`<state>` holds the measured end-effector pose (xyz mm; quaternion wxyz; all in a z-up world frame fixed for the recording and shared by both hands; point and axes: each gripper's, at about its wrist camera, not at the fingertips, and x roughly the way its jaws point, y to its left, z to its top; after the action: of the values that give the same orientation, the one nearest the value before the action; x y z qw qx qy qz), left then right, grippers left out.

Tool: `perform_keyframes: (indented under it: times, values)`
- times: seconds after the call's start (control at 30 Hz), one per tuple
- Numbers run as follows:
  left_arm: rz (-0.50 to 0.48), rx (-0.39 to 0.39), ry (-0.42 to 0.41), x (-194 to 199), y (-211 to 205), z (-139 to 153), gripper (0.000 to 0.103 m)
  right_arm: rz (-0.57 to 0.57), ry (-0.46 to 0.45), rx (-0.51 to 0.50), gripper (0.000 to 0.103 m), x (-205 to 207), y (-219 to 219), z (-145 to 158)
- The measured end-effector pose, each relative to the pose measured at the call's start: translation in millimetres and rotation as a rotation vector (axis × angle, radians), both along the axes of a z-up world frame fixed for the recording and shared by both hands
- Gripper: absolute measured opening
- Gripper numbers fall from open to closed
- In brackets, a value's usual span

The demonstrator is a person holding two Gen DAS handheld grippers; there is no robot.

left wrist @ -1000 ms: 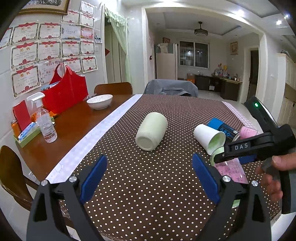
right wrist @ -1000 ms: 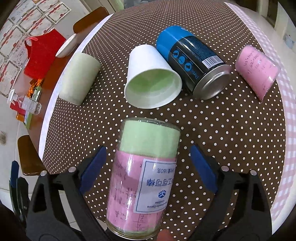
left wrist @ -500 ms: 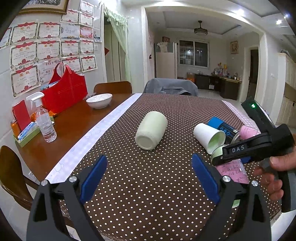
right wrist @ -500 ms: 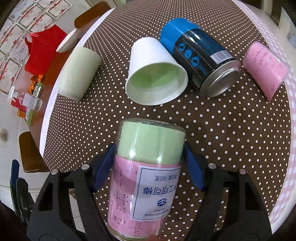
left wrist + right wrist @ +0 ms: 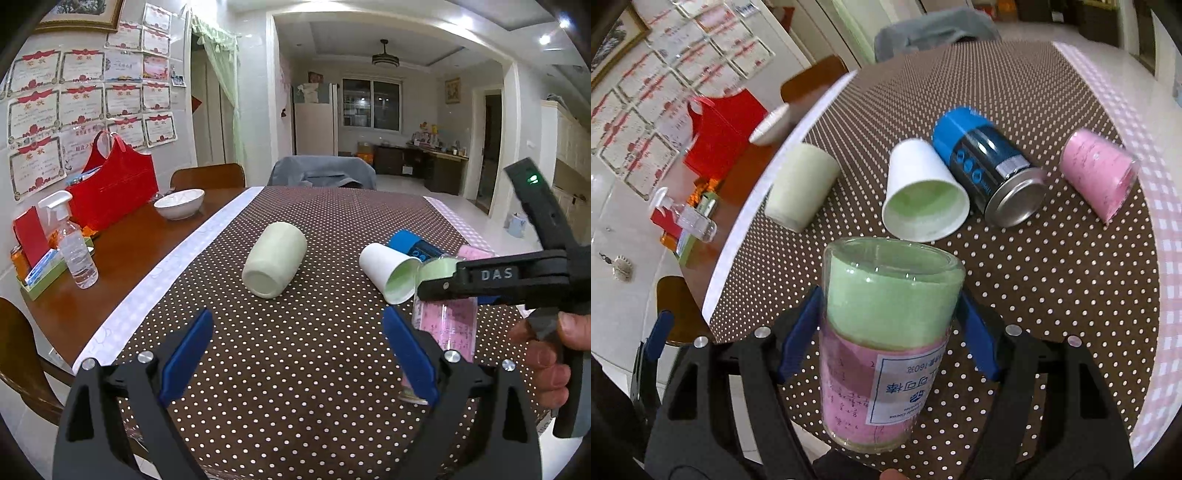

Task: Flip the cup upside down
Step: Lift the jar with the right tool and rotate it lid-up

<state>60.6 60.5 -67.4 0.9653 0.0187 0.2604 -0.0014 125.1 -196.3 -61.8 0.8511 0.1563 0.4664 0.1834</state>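
Note:
My right gripper (image 5: 888,332) is shut on a clear glass cup (image 5: 886,339) lined with green and pink paper, and holds it tilted and lifted off the dotted tablecloth (image 5: 1034,280). The same glass cup (image 5: 445,317) shows in the left wrist view at the right, clamped by the black right gripper (image 5: 439,280) in a hand. My left gripper (image 5: 295,350) is open and empty, low over the near edge of the cloth. A pale green cup (image 5: 275,264), a white paper cup (image 5: 388,271) and a pink cup (image 5: 1099,177) lie on their sides.
A blue spray can (image 5: 988,173) lies beside the white paper cup (image 5: 923,195). On the bare wood at left stand a red bag (image 5: 110,192), a white bowl (image 5: 179,203) and a spray bottle (image 5: 75,247). Chairs stand around the table.
My right gripper has closed on the glass cup and lifted it, tipping its far end upward. The left gripper has stayed put and open.

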Motion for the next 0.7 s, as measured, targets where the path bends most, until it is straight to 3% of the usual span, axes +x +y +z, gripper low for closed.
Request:
perform_keyframes:
  times: [0.2, 0.37, 0.7]
  values:
    - [-0.035, -0.074, 0.006, -3, 1, 6, 0.091, -0.027, -0.115, 0.002, 0.07, -19, -6, 17]
    - [-0.048, -0.073, 0.0, -5, -2, 11, 0.091, -0.038, -0.242, -0.029, 0.069, -36, -4, 36]
    - [-0.042, -0.068, -0.026, -11, -3, 20, 0.091, -0.031, -0.466, -0.188, 0.07, -67, 12, 69]
